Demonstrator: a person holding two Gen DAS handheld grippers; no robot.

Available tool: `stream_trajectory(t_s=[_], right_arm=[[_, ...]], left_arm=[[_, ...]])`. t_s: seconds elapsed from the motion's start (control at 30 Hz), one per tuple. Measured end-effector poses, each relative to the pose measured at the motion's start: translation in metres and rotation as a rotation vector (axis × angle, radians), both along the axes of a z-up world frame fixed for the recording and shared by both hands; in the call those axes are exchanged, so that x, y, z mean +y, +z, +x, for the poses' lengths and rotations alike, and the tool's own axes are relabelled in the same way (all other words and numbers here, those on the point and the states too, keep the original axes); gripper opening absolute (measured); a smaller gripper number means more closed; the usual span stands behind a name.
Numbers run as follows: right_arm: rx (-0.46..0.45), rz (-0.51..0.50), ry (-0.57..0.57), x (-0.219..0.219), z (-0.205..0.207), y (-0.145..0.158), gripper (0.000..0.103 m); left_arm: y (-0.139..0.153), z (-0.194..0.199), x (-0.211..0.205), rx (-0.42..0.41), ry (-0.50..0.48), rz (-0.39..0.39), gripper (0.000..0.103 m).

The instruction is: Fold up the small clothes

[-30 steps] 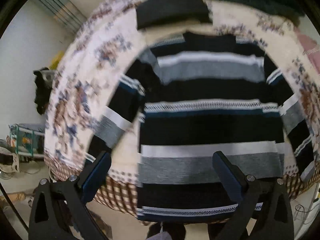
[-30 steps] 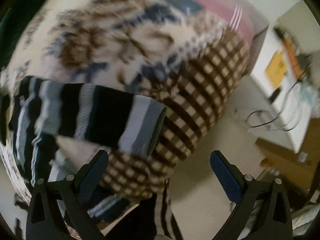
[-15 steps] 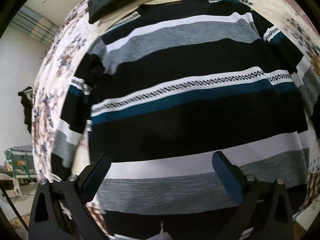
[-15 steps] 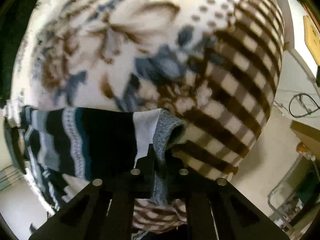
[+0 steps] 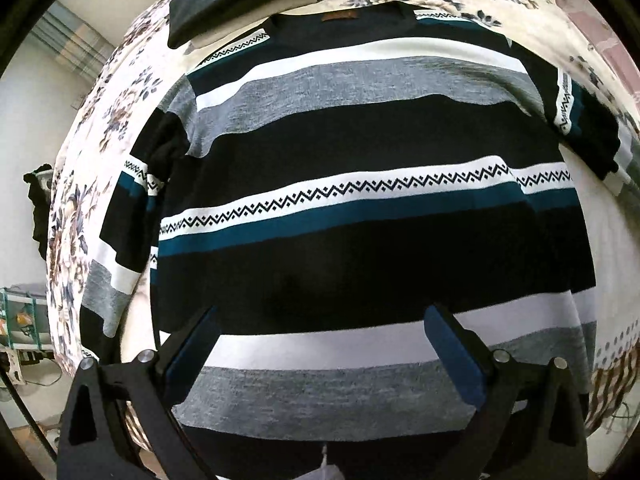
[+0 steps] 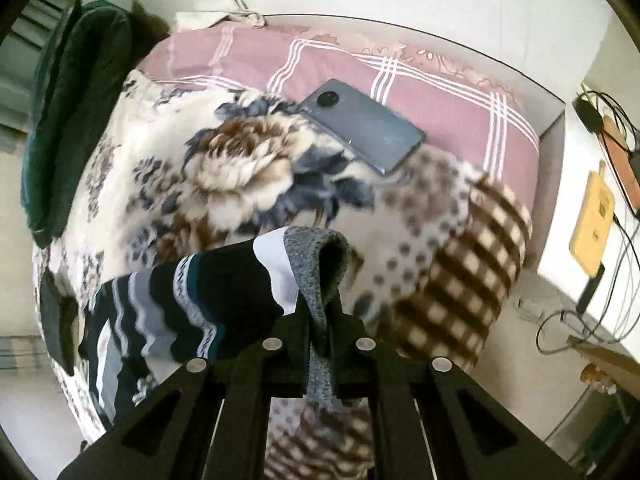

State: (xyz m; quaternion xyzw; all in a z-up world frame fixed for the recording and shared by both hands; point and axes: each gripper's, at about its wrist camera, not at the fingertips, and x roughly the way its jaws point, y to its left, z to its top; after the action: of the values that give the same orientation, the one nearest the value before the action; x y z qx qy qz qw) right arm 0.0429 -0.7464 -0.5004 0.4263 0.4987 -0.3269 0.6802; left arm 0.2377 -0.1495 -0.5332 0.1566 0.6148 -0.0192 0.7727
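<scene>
The striped sweater (image 5: 360,208) lies spread flat on the floral blanket (image 5: 100,128) of the bed, collar at the far side. The left tool (image 5: 320,344) hangs over its lower body with fingers wide apart, gripping nothing. The right tool (image 6: 320,320) is clamped on the grey cuff (image 6: 316,272) of a sleeve, lifted off the blanket, with a phone (image 6: 360,124) lying beyond.

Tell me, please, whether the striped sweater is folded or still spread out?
Spread: the sweater lies flat on the blanket, body fully open, only one sleeve cuff lifted in the right tongs.
</scene>
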Motion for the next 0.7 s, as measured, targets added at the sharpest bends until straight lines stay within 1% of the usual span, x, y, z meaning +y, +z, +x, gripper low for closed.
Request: stream_trajectory(t_s=[0.03,0.07,0.1,0.13,0.17,0.2,0.27,0.33,0.4,0.43,0.47,0.5,0.53,0.57,0.63,0.7], right_arm=[[0.014,0.021,0.007,-0.014,0.007,-0.011,0.008],[0.035,0.071,0.009,-0.021,0.012,-0.032,0.017],[0.065,0.108,-0.009,-0.045,0.016,-0.038,0.026],[0.076,0.138,-0.045,-0.052,0.014,-0.047,0.04],[0.046,0.169,-0.099,-0.058,0.008,-0.053,0.048],[0.001,0.195,-0.151,-0.061,0.001,-0.058,0.052],[-0.049,0.236,-0.201,-0.062,-0.008,-0.071,0.067],[-0.064,0.271,-0.232,-0.061,-0.013,-0.089,0.069],[-0.036,0.323,-0.245,-0.061,-0.013,-0.114,0.07],[-0.043,0.333,-0.261,-0.06,-0.013,-0.122,0.071],[-0.065,0.322,-0.29,-0.056,-0.014,-0.126,0.072],[-0.086,0.303,-0.314,-0.053,-0.015,-0.124,0.072],[-0.113,0.295,-0.325,-0.051,-0.012,-0.123,0.069],[-0.151,0.298,-0.324,-0.046,-0.008,-0.12,0.051],[-0.177,0.34,-0.283,-0.035,0.006,-0.118,0.013],[-0.195,0.312,-0.276,-0.024,0.017,-0.099,0.013]], left_arm=[[-0.002,0.0,0.0,0.002,0.002,0.0,0.103],[-0.003,0.001,0.001,0.003,0.004,-0.001,0.103],[-0.003,0.001,0.002,0.004,0.005,-0.001,0.103],[-0.005,0.001,0.004,0.004,0.008,0.001,0.103],[-0.007,0.001,0.007,0.007,0.013,0.003,0.103],[-0.01,0.001,0.01,0.013,0.02,0.005,0.103],[-0.016,0.002,0.017,0.028,0.042,0.01,0.103],[-0.022,0.003,0.025,0.04,0.068,0.016,0.103],[-0.026,0.005,0.035,0.046,0.098,0.02,0.103],[-0.028,0.007,0.041,0.046,0.111,0.027,0.103],[-0.029,0.009,0.045,0.045,0.121,0.03,0.103],[-0.029,0.01,0.049,0.042,0.132,0.028,0.103],[-0.029,0.012,0.054,0.035,0.145,0.025,0.103],[-0.029,0.013,0.059,0.029,0.158,0.025,0.103],[-0.03,0.016,0.069,0.02,0.188,0.018,0.103],[-0.03,0.018,0.081,0.015,0.231,0.007,0.103]])
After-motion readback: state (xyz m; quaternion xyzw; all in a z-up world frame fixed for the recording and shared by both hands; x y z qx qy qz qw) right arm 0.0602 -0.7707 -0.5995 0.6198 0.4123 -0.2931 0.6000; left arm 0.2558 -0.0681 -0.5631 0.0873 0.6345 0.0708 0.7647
